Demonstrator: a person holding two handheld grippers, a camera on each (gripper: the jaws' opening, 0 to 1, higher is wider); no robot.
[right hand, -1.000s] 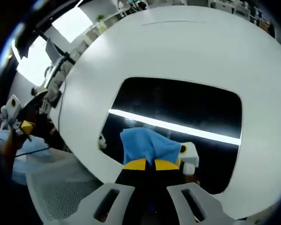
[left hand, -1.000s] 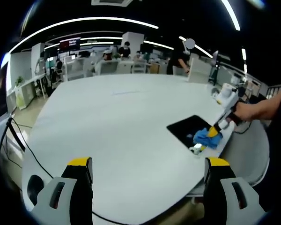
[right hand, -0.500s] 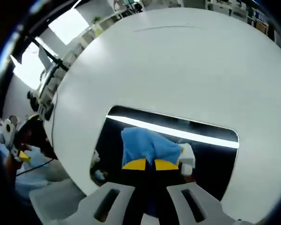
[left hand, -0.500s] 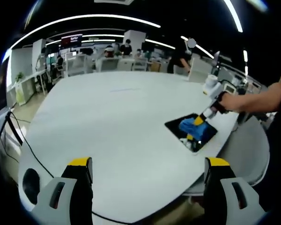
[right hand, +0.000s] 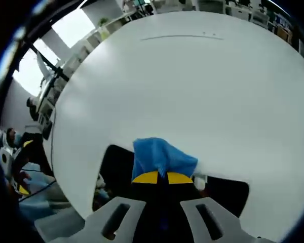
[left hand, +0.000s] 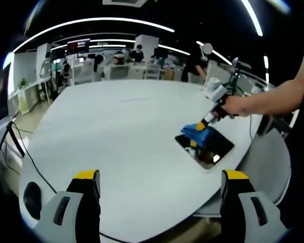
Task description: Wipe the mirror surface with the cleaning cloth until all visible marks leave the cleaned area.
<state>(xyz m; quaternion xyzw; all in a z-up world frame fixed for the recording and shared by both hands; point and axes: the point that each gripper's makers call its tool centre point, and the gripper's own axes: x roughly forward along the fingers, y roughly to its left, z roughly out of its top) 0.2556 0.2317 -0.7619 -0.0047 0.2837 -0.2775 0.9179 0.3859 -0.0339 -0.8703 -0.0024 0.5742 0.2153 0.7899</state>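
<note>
Right gripper [right hand: 163, 177]: jaws pinched on blue cloth [right hand: 162, 158] at mirror [right hand: 116, 167] far edge.
Left gripper [left hand: 159, 188]: jaws wide, empty, above white table [left hand: 111, 136].

Right gripper [right hand: 163, 178] pushed blue cloth [right hand: 162, 157] from mirror's [left hand: 206, 147] near part to its far edge, by the white table [right hand: 192, 96].

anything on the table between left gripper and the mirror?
No. In the left gripper view, bare white table separates the open left gripper from the mirror.
</note>
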